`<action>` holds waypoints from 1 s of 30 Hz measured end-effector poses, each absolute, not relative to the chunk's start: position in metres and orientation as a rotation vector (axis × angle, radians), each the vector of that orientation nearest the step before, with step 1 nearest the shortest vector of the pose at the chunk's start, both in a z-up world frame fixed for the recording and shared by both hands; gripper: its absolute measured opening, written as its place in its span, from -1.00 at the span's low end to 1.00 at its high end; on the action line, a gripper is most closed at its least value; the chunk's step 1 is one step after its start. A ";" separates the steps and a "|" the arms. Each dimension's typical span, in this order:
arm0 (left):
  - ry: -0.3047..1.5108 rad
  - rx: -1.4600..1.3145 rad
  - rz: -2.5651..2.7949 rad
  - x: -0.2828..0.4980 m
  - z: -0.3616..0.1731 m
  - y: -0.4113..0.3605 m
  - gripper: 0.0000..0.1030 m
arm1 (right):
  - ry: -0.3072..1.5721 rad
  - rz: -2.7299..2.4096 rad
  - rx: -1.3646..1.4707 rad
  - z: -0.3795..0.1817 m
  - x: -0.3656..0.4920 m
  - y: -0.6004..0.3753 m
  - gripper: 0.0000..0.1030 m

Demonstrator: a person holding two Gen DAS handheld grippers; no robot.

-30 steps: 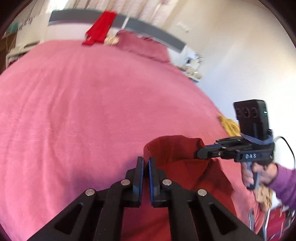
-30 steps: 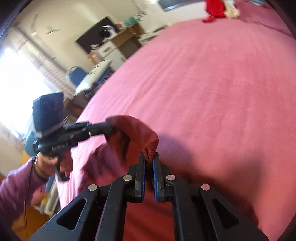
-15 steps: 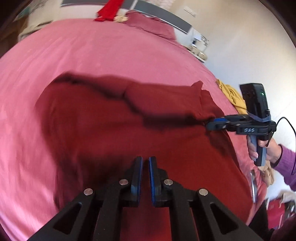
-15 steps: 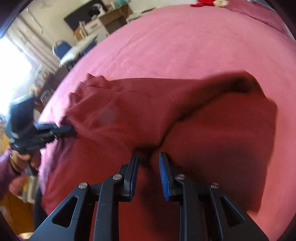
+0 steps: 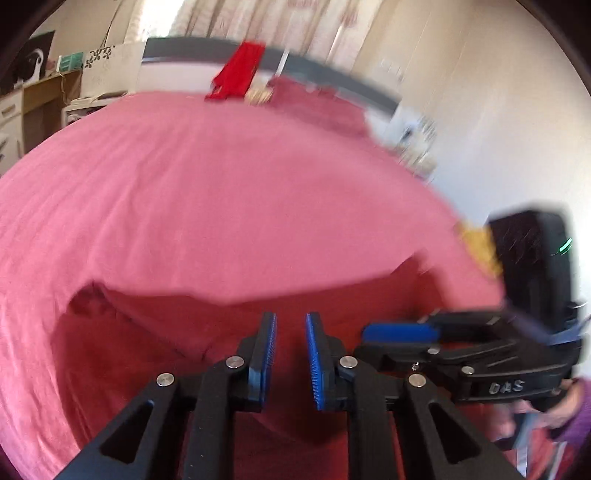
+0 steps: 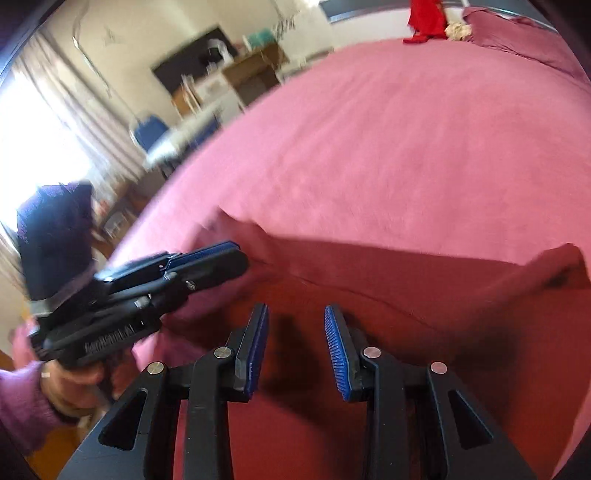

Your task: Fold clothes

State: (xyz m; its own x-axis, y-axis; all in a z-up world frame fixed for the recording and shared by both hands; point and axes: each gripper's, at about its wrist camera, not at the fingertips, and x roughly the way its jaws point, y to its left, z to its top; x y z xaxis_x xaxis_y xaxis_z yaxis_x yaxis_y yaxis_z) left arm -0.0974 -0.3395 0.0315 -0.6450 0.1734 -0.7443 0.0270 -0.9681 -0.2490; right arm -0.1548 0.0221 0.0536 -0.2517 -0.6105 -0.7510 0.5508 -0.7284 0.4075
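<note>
The dark red cloth (image 6: 406, 332) lies spread on the pink bed (image 6: 388, 147). Both the left gripper (image 5: 289, 354) and right gripper (image 6: 295, 350) have fingers apart, holding nothing. Folding needs a grip on an edge.

- home bedroom: bed (image 5: 229, 206) with pink cover, pillow (image 6: 517, 33) at its head
- curtains (image 5: 280, 26) behind the headboard
- wooden dresser (image 6: 255, 77), blue chair (image 6: 151, 129) alongside

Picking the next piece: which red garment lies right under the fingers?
The dark red garment spread on the bedspread below both grippers; the bright red one hangs at the far headboard.
</note>
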 end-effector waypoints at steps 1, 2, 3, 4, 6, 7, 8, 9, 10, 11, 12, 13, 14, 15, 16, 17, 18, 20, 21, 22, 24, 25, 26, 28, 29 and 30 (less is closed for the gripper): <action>-0.309 -1.327 2.750 -0.092 0.015 -0.334 -0.70 | -0.023 -2.045 1.289 0.039 -0.161 0.018 -0.40; -0.280 -1.264 2.785 -0.082 0.011 -0.333 -0.69 | -0.018 -2.039 1.286 0.030 -0.166 0.019 -0.43; -0.254 -1.187 2.823 -0.070 0.008 -0.332 -0.69 | -0.063 -2.014 1.255 0.024 -0.170 0.027 -0.44; -0.280 -1.161 2.832 -0.064 0.005 -0.335 -0.69 | -0.131 -1.998 1.242 0.019 -0.174 0.036 -0.51; -0.354 -1.163 2.809 -0.063 0.010 -0.344 -0.69 | -0.262 -1.974 1.241 0.011 -0.184 0.054 -0.74; -0.380 -1.171 2.802 -0.063 0.014 -0.348 -0.70 | -0.342 -1.988 1.246 0.012 -0.187 0.064 -0.75; -0.381 -1.169 2.812 -0.063 0.015 -0.346 -0.69 | -0.425 -2.001 1.249 0.014 -0.190 0.075 -0.72; -0.366 -1.182 2.819 -0.063 0.015 -0.342 -0.68 | -0.508 -2.013 1.251 0.015 -0.192 0.085 -0.64; -0.348 -1.197 2.826 -0.062 0.015 -0.339 -0.67 | -0.560 -2.037 1.215 0.020 -0.191 0.095 -0.63; -0.366 -1.218 2.815 -0.052 0.016 -0.340 -0.67 | -0.550 -2.047 1.214 0.022 -0.190 0.099 -0.63; -0.389 -1.241 2.802 -0.040 0.017 -0.341 -0.67 | -0.491 -2.047 1.265 0.020 -0.191 0.096 -0.63; -0.412 -1.264 2.788 -0.029 0.019 -0.342 -0.67 | -0.397 -2.040 1.344 0.016 -0.190 0.089 -0.63; -0.434 -1.286 2.775 -0.018 0.020 -0.343 -0.67 | -0.359 -2.044 1.346 0.019 -0.186 0.088 -0.63; -0.457 -1.308 2.760 -0.006 0.021 -0.344 -0.67 | -0.376 -2.054 1.321 0.027 -0.180 0.093 -0.61; -0.479 -1.330 2.746 0.005 0.022 -0.345 -0.66 | -0.397 -2.065 1.295 0.035 -0.174 0.100 -0.58; -0.502 -1.352 2.731 0.017 0.023 -0.347 -0.66 | -0.427 -2.057 1.294 0.040 -0.165 0.107 -0.54; -0.524 -1.373 2.715 0.028 0.024 -0.348 -0.66 | -0.458 -2.047 1.296 0.045 -0.156 0.115 -0.33; -0.569 -1.416 2.684 0.051 0.026 -0.350 -0.65 | -0.495 -2.025 1.310 0.054 -0.135 0.130 0.14; -0.591 -1.437 2.668 0.062 0.027 -0.351 -0.65 | -0.486 -2.017 1.328 0.057 -0.119 0.140 0.27; -0.613 -1.458 2.651 0.074 0.028 -0.352 -0.64 | -0.475 -2.009 1.347 0.059 -0.102 0.151 0.28; -0.626 -1.503 2.634 0.107 0.024 -0.360 -0.62 | -0.453 -2.010 1.386 0.060 -0.071 0.171 0.28; -0.631 -1.526 2.626 0.124 0.022 -0.363 -0.59 | -0.455 -2.014 1.413 0.058 -0.051 0.187 0.30; -0.637 -1.548 2.618 0.141 0.019 -0.367 -0.57 | -0.464 -2.022 1.437 0.055 -0.033 0.198 0.32; -0.654 -1.601 2.593 0.174 0.011 -0.379 -0.54 | -0.503 -2.047 1.511 0.046 0.003 0.229 0.40; -0.703 -1.608 2.574 0.185 0.005 -0.383 -0.52 | -0.515 -2.053 1.549 0.040 0.016 0.240 0.40; -0.756 -1.612 2.554 0.195 0.001 -0.388 -0.51 | -0.524 -2.058 1.587 0.032 0.028 0.252 0.40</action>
State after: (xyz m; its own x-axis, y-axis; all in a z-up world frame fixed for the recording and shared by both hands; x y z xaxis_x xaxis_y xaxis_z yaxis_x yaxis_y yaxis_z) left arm 0.1952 -0.3877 0.0006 -0.4636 0.2747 -0.8424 0.2279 -0.8818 -0.4130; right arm 0.0280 0.2519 0.0323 -0.2077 -0.5882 -0.7816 0.1426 -0.8087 0.5707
